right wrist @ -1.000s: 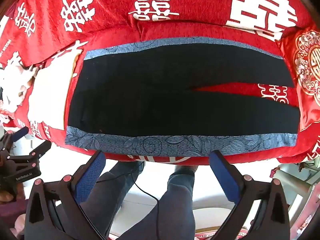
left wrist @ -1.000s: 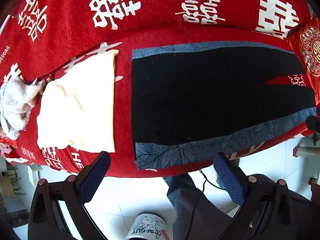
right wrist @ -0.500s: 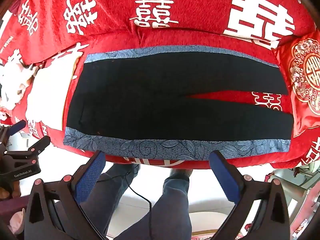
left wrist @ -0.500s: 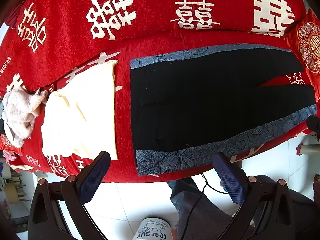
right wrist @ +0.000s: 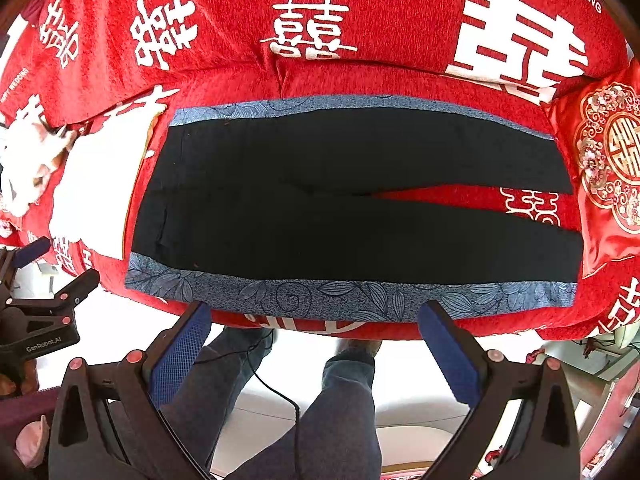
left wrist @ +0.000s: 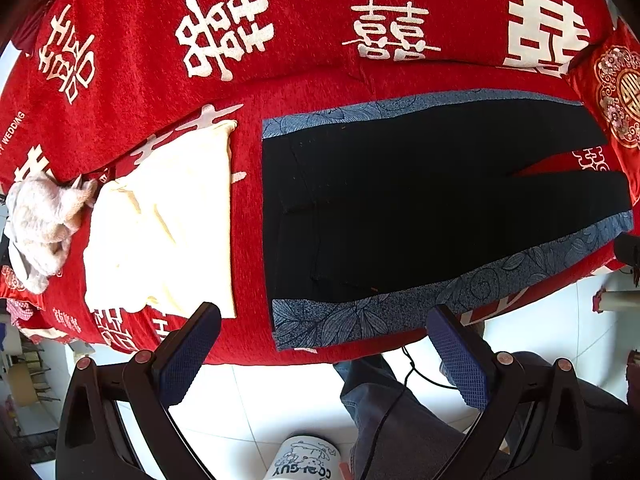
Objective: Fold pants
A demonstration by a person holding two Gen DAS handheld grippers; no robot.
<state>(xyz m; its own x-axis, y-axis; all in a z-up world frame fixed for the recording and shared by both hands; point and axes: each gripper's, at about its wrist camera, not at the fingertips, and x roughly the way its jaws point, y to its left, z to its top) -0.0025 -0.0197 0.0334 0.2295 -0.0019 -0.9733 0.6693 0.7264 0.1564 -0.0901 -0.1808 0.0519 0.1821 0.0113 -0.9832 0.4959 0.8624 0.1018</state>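
Black pants (left wrist: 420, 204) (right wrist: 320, 200) with blue patterned side stripes lie flat on a red sofa seat, waistband to the left, both legs stretching right with a narrow gap between them. My left gripper (left wrist: 324, 344) hangs open just off the seat's front edge, near the waistband corner, holding nothing. My right gripper (right wrist: 316, 340) is open too, below the near blue stripe around mid-leg, clear of the cloth. The left gripper (right wrist: 44, 280) also shows at the left edge of the right wrist view.
A folded cream garment (left wrist: 168, 232) lies left of the pants, with a crumpled white cloth (left wrist: 40, 224) beyond it. A red embroidered cushion (right wrist: 612, 168) sits at the right end. The person's legs in jeans (right wrist: 320, 420) and a slipper (left wrist: 304, 460) stand on white floor tiles below.
Both grippers have edged slightly closer to the sofa's front edge. The pants have not moved and both grippers stay open.
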